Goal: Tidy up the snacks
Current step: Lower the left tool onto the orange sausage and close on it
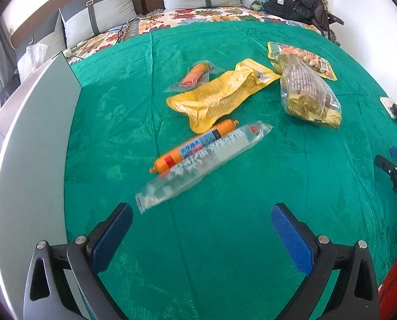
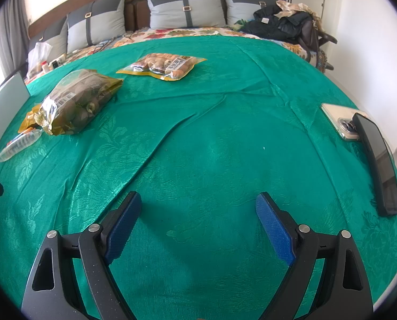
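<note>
Snacks lie on a green cloth [image 1: 225,240]. In the left wrist view an orange sausage stick [image 1: 193,146] lies against a clear long packet [image 1: 198,165], behind them a yellow pouch [image 1: 219,93], a small orange packet [image 1: 195,76], a bag of brown nuts [image 1: 308,90] and a peanut pack [image 1: 308,58]. My left gripper [image 1: 201,229] is open and empty, just short of the clear packet. My right gripper [image 2: 198,224] is open and empty over bare cloth; the nut bag [image 2: 78,98] and peanut pack [image 2: 163,65] lie far ahead on the left.
A grey box wall [image 1: 33,138] stands at the left edge. Two phones [image 2: 342,122] [image 2: 380,165] lie on the right of the cloth. Pillows [image 2: 185,8] and dark clothes [image 2: 284,24] are at the bed's head. The right gripper shows at the left view's right edge [image 1: 396,170].
</note>
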Available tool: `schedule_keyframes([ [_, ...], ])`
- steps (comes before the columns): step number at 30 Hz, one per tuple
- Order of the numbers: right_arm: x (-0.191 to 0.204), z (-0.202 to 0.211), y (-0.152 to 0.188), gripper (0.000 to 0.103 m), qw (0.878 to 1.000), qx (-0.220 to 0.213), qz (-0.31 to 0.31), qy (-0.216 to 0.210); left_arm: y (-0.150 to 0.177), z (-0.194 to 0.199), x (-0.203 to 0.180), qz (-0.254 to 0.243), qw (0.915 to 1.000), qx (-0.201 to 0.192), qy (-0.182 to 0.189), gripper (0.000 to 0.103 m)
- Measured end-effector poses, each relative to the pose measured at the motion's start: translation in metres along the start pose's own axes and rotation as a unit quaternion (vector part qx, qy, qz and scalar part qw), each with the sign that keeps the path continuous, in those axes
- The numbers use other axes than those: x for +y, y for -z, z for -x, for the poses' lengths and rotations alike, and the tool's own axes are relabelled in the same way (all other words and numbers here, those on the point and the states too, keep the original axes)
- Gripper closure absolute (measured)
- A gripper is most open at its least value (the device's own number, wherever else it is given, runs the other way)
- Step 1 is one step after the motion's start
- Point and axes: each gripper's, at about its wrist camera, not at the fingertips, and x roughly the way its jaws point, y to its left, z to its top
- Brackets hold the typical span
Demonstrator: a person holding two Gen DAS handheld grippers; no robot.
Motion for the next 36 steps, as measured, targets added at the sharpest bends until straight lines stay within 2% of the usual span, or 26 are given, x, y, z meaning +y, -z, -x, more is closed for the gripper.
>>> schedule_keyframes([
  [4,0.0,0.0,0.0,0.013,1.0,0.0,0.0,0.0,-0.025,-0.012,0.016,0.016,0.9998,-0.004,-0.005,0.001],
  [7,0.0,0.0,0.0,0.013,1.0,0.0,0.0,0.0,-0.028,-0.033,0.019,0.027,0.9995,0.014,0.003,0.001],
  [8,0.0,0.0,0.0,0.013,1.0,0.0,0.0,0.0,-0.025,-0.038,0.017,0.027,0.9993,0.022,0.01,0.006],
  [10,0.0,0.0,0.0,0.013,1.0,0.0,0.0,0.0,-0.017,-0.037,0.008,0.022,0.9972,0.035,0.062,0.009],
  [13,0.0,0.0,0.0,0.013,1.0,0.0,0.0,0.0,0.001,-0.019,-0.012,-0.023,0.984,0.048,0.17,0.009],
  [15,0.0,0.0,0.0,0.012,1.0,0.0,0.0,0.0,0.01,-0.003,-0.018,-0.054,0.9785,0.045,0.194,0.009],
  [18,0.0,0.0,0.0,0.012,1.0,0.001,0.0,0.0,0.003,0.01,-0.007,-0.048,0.9837,0.023,0.172,0.009],
  [19,0.0,0.0,0.0,0.012,1.0,0.001,0.0,0.0,-0.004,0.011,0.002,-0.032,0.9873,0.014,0.155,0.009],
  [21,0.0,0.0,0.0,0.012,1.0,0.0,0.0,0.0,-0.02,0.004,0.018,-0.002,0.9953,0.005,0.097,0.009],
  [22,0.0,0.0,0.0,0.012,1.0,0.0,0.0,0.0,-0.027,-0.003,0.025,0.009,0.9977,0.009,0.067,0.012],
  [23,0.0,0.0,0.0,0.012,1.0,0.0,0.0,0.0,-0.033,-0.01,0.029,0.013,0.999,0.013,0.042,0.02],
  [25,0.0,0.0,0.0,0.012,1.0,0.0,0.0,0.0,-0.042,-0.027,0.035,0.007,0.9994,0.029,0.014,0.034],
  [28,0.0,0.0,-0.001,0.012,1.0,0.001,0.001,0.0,-0.043,-0.043,0.033,-0.012,0.9983,0.049,0.03,0.035],
  [30,0.0,0.0,-0.001,0.012,1.0,0.001,0.001,0.0,-0.042,-0.05,0.024,-0.042,0.9967,0.058,0.037,0.035],
  [32,0.0,0.0,-0.001,0.012,1.0,0.001,0.001,0.0,-0.039,-0.048,0.016,-0.067,0.9962,0.044,0.036,0.035],
  [33,0.0,0.0,-0.001,0.012,1.0,0.001,0.001,-0.001,-0.041,-0.05,0.015,-0.068,0.9957,0.048,0.041,0.036],
  [34,0.0,0.0,-0.001,0.012,1.0,0.001,0.001,-0.001,-0.044,-0.052,0.017,-0.057,0.9957,0.051,0.053,0.044],
  [35,0.0,0.001,0.0,0.012,1.0,0.001,0.001,-0.001,-0.046,-0.051,0.018,-0.043,0.996,0.049,0.061,0.058],
  [36,0.0,0.0,-0.001,0.012,1.0,0.001,0.001,-0.001,-0.047,-0.051,0.02,-0.034,0.9966,0.047,0.059,0.064],
])
